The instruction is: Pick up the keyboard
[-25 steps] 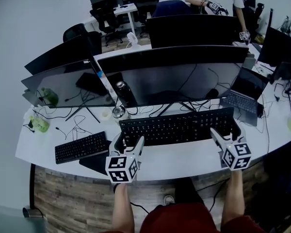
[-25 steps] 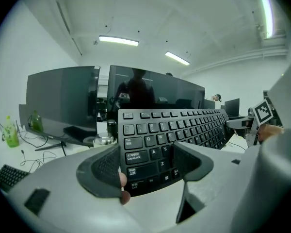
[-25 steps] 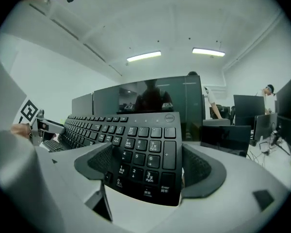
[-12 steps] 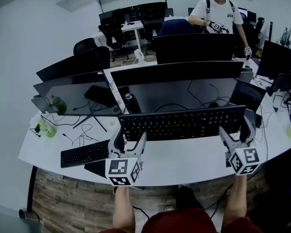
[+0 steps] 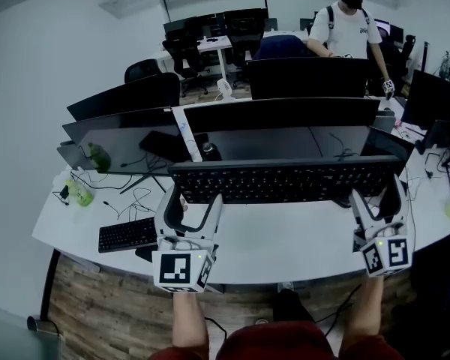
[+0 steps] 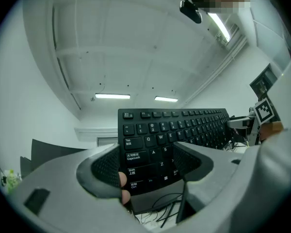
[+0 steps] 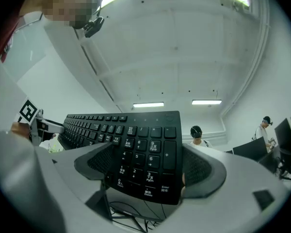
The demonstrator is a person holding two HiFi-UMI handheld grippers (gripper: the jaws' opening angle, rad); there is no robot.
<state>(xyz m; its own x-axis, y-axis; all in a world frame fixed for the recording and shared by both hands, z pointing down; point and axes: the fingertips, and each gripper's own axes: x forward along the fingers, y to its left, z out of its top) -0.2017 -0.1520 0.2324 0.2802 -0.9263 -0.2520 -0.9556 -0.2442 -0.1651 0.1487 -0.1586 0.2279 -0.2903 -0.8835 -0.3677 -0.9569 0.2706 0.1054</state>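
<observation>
Where the white, curved tabletop [image 5: 285,250] begins at the left, above a strip of wooden floor [image 5: 105,313], a green bottle [image 5: 81,193] stands among loose cables [image 5: 127,201]. A small keyboard [image 5: 127,235] lies flat near the front edge. The room is an open office with pale walls and ceiling strip lights, and more desks and dark chairs [image 5: 146,70] fill the back.

Two wide dark monitors [image 5: 127,137] stand side by side on the near tabletop, with one dark flask [image 5: 208,153] where they meet. More screens stand in the rows behind.

There are two keyboards: the small one, and the full-size keyboard [image 5: 285,180]. The full-size one is up off the tabletop, level from end to end, its keys tilted towards the person, in front of the monitors.

There are two grippers, one at each end of it. The left gripper [image 5: 191,205] has its jaws closed on the left end, and its pads [image 6: 104,171] press on either side near the Tab and Caps Lock keys. The right gripper [image 5: 377,201] has its jaws clamped the same way on the number-pad end.

Behind that end a laptop [image 5: 382,142] is partly hidden. One person [image 5: 352,28] stands at the far right of the back row.
</observation>
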